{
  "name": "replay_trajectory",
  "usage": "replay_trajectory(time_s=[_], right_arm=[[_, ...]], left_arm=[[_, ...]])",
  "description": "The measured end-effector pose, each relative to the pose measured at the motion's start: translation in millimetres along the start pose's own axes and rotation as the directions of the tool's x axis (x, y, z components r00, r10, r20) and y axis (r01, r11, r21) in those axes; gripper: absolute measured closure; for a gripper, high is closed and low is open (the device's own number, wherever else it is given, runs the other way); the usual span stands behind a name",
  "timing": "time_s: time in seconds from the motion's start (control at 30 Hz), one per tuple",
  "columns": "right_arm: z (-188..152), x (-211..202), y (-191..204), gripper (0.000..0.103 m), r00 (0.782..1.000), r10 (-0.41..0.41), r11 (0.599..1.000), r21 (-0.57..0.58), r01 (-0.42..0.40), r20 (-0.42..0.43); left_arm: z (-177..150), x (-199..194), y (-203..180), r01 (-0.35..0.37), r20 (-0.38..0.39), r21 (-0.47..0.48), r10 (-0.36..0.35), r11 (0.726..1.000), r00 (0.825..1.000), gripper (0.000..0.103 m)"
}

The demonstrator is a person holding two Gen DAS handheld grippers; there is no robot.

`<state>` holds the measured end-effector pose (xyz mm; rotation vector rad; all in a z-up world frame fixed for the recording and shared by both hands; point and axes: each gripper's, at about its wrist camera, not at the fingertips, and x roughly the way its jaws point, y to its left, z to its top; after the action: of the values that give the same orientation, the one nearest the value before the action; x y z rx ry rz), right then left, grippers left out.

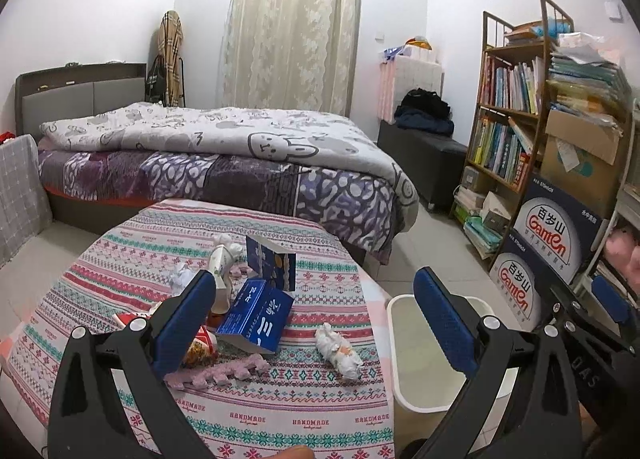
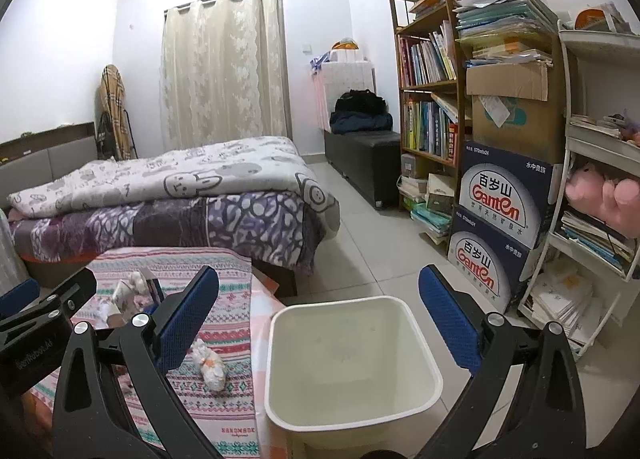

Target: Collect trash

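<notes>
A low table with a patterned cloth (image 1: 280, 391) holds trash: a crumpled white wrapper (image 1: 338, 349), an open blue carton (image 1: 256, 317), a standing blue card box (image 1: 272, 263), a white cup (image 1: 222, 259), crumpled tissue (image 1: 182, 275), a red snack packet (image 1: 198, 343) and a pink scrap (image 1: 224, 373). My left gripper (image 1: 316, 323) is open and empty above the table. A white bin (image 2: 348, 363) stands on the floor right of the table, empty inside. My right gripper (image 2: 320, 319) is open and empty above the bin. The wrapper also shows in the right wrist view (image 2: 210, 365).
A bed (image 1: 224, 163) lies behind the table. A bookshelf (image 2: 432, 107) and stacked water boxes (image 2: 500, 219) stand right of the bin, with a white rack (image 2: 600, 179) beyond. A black bench (image 2: 364, 163) stands by the far wall. Tiled floor (image 2: 368, 235) lies between.
</notes>
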<state>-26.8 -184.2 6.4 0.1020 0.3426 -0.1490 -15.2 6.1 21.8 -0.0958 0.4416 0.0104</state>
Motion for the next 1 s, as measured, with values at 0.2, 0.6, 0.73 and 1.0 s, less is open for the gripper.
replay_trajectory(time_s=[0.2,0.6,0.73,1.0], right_arm=[[2.1,-5.0,3.2,0.007,1.0,0.01,1.0,-0.007,-0.01,0.025],[4.0,-8.3,1.6,0.007,0.999,0.011,1.0,0.008,-0.012,0.043],[3.9,-8.5,1.5,0.007,0.999,0.013,1.0,0.009,-0.013,0.044],[4.5,-8.4,1.7,0.007,0.999,0.013,1.0,0.013,-0.014,0.043]], left_arm=[[2.9,-5.8,2.2,0.003,0.018,-0.006,-0.003,1.0,1.0,0.007],[4.3,-7.9,4.0,0.002,0.024,-0.005,-0.002,1.0,1.0,0.007],[4.3,-8.0,3.7,0.002,0.024,-0.004,-0.002,1.0,1.0,0.007],[3.9,-8.1,4.6,0.002,0.024,-0.002,-0.001,1.0,1.0,0.007]])
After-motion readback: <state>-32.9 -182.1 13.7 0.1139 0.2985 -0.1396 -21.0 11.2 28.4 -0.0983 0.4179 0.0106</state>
